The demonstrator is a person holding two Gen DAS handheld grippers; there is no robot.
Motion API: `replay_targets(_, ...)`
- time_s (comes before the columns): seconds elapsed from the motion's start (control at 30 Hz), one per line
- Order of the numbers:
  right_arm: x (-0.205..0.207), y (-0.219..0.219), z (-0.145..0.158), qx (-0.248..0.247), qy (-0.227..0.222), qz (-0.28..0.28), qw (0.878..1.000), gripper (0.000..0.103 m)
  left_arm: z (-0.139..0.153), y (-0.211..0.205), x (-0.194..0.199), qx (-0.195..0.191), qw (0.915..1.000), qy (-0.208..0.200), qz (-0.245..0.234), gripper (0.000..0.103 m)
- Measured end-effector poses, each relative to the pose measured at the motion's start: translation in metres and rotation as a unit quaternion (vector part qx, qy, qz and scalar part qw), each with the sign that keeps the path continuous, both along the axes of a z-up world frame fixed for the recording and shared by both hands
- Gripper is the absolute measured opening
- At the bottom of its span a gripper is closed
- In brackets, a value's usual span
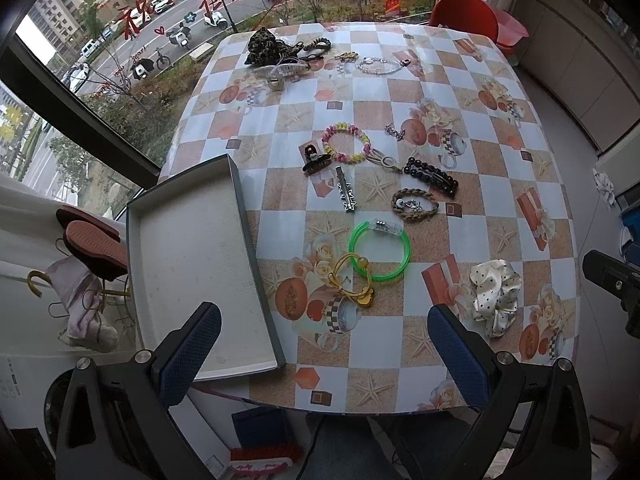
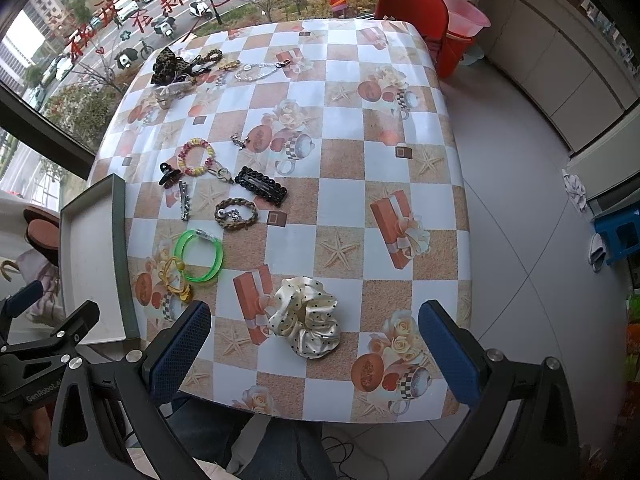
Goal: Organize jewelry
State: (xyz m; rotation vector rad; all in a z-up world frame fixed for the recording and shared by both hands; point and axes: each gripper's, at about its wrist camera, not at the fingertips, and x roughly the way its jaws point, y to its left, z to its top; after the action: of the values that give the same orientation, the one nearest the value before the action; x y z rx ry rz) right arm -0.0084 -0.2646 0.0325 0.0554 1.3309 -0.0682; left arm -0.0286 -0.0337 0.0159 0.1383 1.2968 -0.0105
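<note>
both claws spread wide, holding nothing | white scrunchie (image 2: 306,316) on desk (image 2: 360,128) right under right claw (image 2: 316,344) | I'd pinch the bunched middle, lift clear, then tray (image 1: 192,256)

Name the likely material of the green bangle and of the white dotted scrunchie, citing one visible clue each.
Green bangle: probably translucent plastic, glossy; light passes through its neon ring. White dotted scrunchie: seemingly satin-like fabric; it gathers in soft shiny folds.
</note>
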Motion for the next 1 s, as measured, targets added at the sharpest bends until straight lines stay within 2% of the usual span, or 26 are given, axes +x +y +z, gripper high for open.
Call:
replay_targets(0.57, -0.001, 0.0, -0.011, -0.014, 0.013, -0.003, 1.0, 0.103, -0.009, 0.002, 0.003, 0.002, 0.9999, 0.013, -0.002, 0.103)
replay_targets(0.77, -0.007, -0.002, -0.018, -0.055, 0.05, -0.011, 0.997, 0.103, -0.017, 0.004, 0.01, 0.002, 0.9995, 0.03, 0.001, 0.103)
replay_targets(1.0, -0.008, -0.012, -0.04, -0.029, 0.036, -0.036, 0.998, 0.103, -0.043, 0.012, 0.02, -0.001, 0.9986, 0.053, 0.007, 0.103)
